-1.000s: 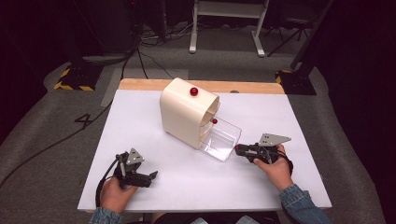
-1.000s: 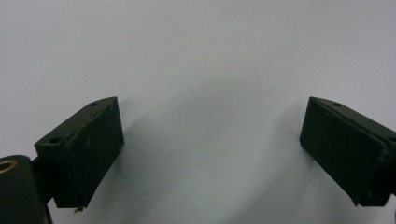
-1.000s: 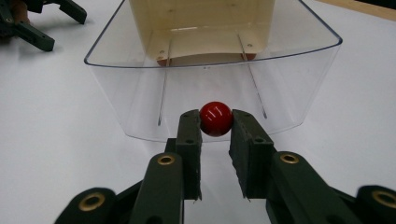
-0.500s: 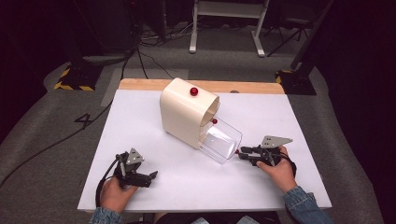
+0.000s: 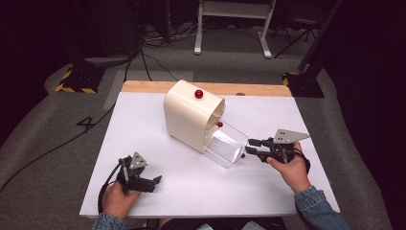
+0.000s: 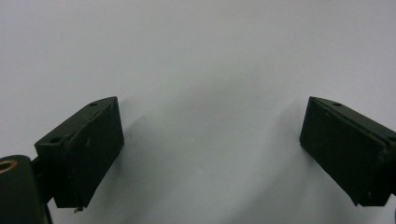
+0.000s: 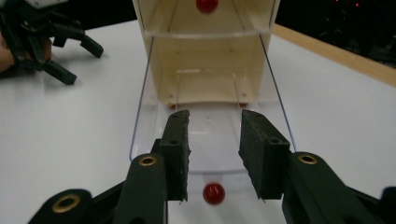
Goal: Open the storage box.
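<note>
the cream cabinet stands near the middle of the white table, a little toward the far edge, with a red knob on its top and its open front turned toward the near right. a clear drawer is pulled partway out of that open front and slopes toward the near right; a small red knob sits at the drawer's outer end and another red knob shows higher up at the cabinet's opening. the right gripper, held in the person's right hand at the right side of the table, points left at the drawer's outer end. in the right gripper view the right gripper has its jaws parted and grasping nothing, the two pads standing either side of the drawer knob with a gap on each side, and the clear drawer runs away from them into the cream cabinet. the left gripper rests low at the near left of the table in the person's left hand, well apart from the cabinet. in the left gripper view the left gripper has its jaws spread wide over the bare white table, released.
</note>
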`<state>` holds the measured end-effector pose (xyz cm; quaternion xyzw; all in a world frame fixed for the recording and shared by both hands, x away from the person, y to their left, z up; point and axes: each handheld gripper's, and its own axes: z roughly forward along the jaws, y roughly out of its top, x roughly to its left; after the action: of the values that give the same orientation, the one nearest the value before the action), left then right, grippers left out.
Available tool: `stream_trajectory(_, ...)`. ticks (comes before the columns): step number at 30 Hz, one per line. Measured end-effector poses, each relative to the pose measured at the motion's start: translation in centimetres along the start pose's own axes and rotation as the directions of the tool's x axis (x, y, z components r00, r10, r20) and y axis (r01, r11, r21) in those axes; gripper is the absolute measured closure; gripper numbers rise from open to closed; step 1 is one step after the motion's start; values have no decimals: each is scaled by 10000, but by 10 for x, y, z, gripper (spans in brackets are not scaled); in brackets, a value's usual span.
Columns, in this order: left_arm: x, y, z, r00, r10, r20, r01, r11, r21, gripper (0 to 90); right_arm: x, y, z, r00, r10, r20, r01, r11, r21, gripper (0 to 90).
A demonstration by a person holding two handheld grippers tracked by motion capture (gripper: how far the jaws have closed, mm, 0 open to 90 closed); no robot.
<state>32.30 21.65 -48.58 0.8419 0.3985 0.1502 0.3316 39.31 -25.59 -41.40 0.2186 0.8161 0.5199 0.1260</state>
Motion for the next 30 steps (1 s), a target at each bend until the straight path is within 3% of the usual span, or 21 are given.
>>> stream_trajectory(8,0,0,0,10000,-2,-5,2,10000,-12,66,3,39,18,9988,-470,-117,466,9985,-270,621)
stream_trajectory(11,0,0,0,10000,-8,-7,8,10000,-14,66,0,46,28,9992,-364,-170,357,9986,-391,621)
stream_trajectory(23,-2,-1,0,10000,15,-41,-16,10000,-47,69,-9,55,63,9987,-337,-383,318,9983,-497,614)
stream_trajectory(30,-2,-1,0,10000,4,-41,-4,10000,-54,69,-8,56,77,9982,-392,-454,366,9977,-568,679)
